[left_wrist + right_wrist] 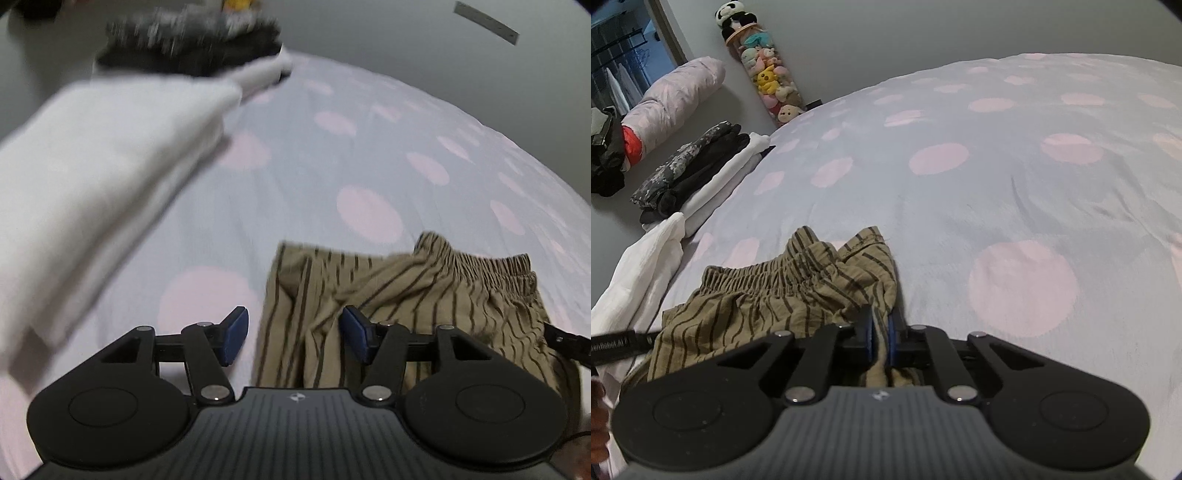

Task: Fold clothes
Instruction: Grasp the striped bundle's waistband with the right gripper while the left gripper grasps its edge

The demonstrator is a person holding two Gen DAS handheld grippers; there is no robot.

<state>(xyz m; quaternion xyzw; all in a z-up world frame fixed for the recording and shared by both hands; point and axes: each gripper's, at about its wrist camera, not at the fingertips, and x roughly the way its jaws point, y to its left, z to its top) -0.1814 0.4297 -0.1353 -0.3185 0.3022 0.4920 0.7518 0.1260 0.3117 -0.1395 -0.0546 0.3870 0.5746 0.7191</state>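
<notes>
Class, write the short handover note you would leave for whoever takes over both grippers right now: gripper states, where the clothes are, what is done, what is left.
Right gripper: jaws shut on an edge of the striped shorts.
Left gripper: jaws open, holding nothing, hovering over the shorts' other side.
Shorts: crumpled on the dotted bedspread, waistband bunched, not yet folded.
Done: folded white items and dark items stacked at the bed's far-left edge.
Left: grip with the left, spread the shorts flat, fold, add to the stack.

Grey wall [923,29]; polka-dot bedspread [997,166]; window [617,55] far left.
</notes>
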